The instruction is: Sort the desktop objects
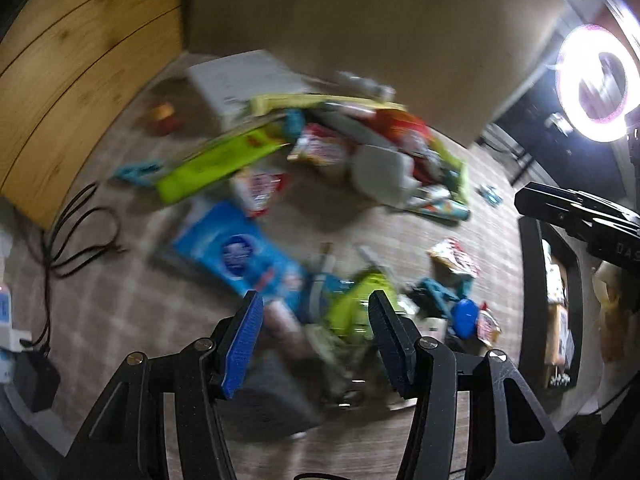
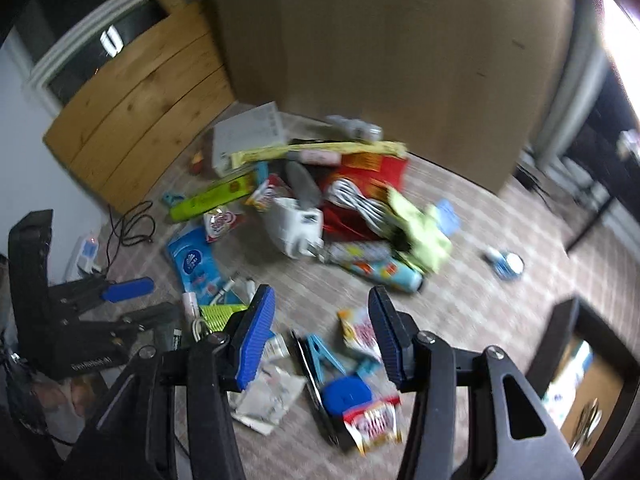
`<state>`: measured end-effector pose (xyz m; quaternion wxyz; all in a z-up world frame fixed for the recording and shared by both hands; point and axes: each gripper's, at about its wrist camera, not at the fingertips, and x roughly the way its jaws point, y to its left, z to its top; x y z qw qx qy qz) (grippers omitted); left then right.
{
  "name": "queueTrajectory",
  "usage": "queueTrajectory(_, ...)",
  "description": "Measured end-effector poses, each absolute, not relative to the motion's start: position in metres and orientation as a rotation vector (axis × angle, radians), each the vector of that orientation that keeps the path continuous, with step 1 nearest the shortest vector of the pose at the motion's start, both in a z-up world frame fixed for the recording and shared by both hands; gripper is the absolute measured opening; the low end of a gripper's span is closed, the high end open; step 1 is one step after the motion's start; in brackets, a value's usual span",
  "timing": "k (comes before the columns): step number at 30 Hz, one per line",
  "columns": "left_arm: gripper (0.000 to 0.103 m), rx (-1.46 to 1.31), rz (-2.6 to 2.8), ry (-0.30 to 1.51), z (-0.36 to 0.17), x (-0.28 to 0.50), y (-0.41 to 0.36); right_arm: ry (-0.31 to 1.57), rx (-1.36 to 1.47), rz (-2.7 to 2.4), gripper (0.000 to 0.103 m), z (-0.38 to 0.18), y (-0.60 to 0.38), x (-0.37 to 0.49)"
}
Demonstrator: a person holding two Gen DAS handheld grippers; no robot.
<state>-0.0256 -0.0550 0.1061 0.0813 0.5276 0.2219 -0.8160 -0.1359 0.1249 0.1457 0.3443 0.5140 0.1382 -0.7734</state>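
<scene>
A blurred heap of desktop objects [image 2: 340, 200] is spread on the checked woven tablecloth [image 2: 480, 312]; a glossy printed cylinder [image 2: 380, 266] lies lengthwise at its near edge. Left gripper [image 1: 316, 308] and right gripper [image 2: 322, 300], ribbed blue pads, are parted wide over it, nothing gripped.

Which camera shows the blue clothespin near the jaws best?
The right wrist view: the blue clothespin lies close below the camera, its legs distinct beside the blue round lid. In the left wrist view the clothespin sits further right, smeared by blur.
</scene>
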Motion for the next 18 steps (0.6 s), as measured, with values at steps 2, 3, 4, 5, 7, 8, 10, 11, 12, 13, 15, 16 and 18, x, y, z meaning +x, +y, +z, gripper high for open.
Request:
queueTrajectory(2, 0.052, 1.568, -2.42, 0.696, 0.102, -0.021, -0.066, 0.424, 1.331, -1.969, 0.048, 0.139, 0.103, -0.14)
queueTrajectory(3, 0.052, 1.566, -2.419, 0.71, 0.1, -0.019, -0.069, 0.459, 1.329, -1.952, 0.048, 0.135, 0.091, -0.143)
queueTrajectory(4, 0.052, 1.568, -2.421, 0.715, 0.099, -0.019, -0.069, 0.476, 1.328, -1.943, 0.048, 0.132, 0.084, -0.145)
queueTrajectory(5, 0.052, 1.57, -2.425, 0.717, 0.099, -0.019, -0.068, 0.495, 1.331, -1.928, 0.048, 0.128, 0.076, -0.148)
queueTrajectory(7, 0.053, 1.589, -2.442, 0.706, 0.096, -0.023, -0.065, 0.531, 1.333, -1.894, 0.048, 0.122, 0.06, -0.155)
queueTrajectory(8, 0.052, 1.61, -2.449, 0.689, 0.093, -0.027, -0.063, 0.546, 1.334, -1.876, 0.048, 0.118, 0.053, -0.157)
queueTrajectory(10, 0.052, 1.654, -2.464, 0.639, 0.087, -0.036, -0.055, 0.584, 1.343, -1.839, 0.048, 0.111, 0.039, -0.163)
queueTrajectory(11, 0.052, 1.685, -2.479, 0.601, 0.083, -0.041, -0.05, 0.605, 1.345, -1.827, 0.048, 0.108, 0.034, -0.165)
queueTrajectory(12, 0.052, 1.712, -2.491, 0.57, 0.08, -0.044, -0.045, 0.624, 1.346, -1.815, 0.048, 0.105, 0.029, -0.167)
queueTrajectory(13, 0.053, 1.742, -2.504, 0.538, 0.077, -0.047, -0.04, 0.638, 1.35, -1.8, 0.048, 0.103, 0.024, -0.169)
queueTrajectory(15, 0.052, 1.797, -2.518, 0.482, 0.068, -0.05, -0.033, 0.639, 1.364, -1.775, 0.048, 0.099, 0.019, -0.175)
queueTrajectory(16, 0.052, 1.808, -2.521, 0.477, 0.066, -0.051, -0.032, 0.63, 1.374, -1.763, 0.048, 0.098, 0.016, -0.178)
queueTrajectory(18, 0.052, 1.82, -2.52, 0.482, 0.062, -0.052, -0.033, 0.622, 1.388, -1.746, 0.048, 0.095, 0.013, -0.183)
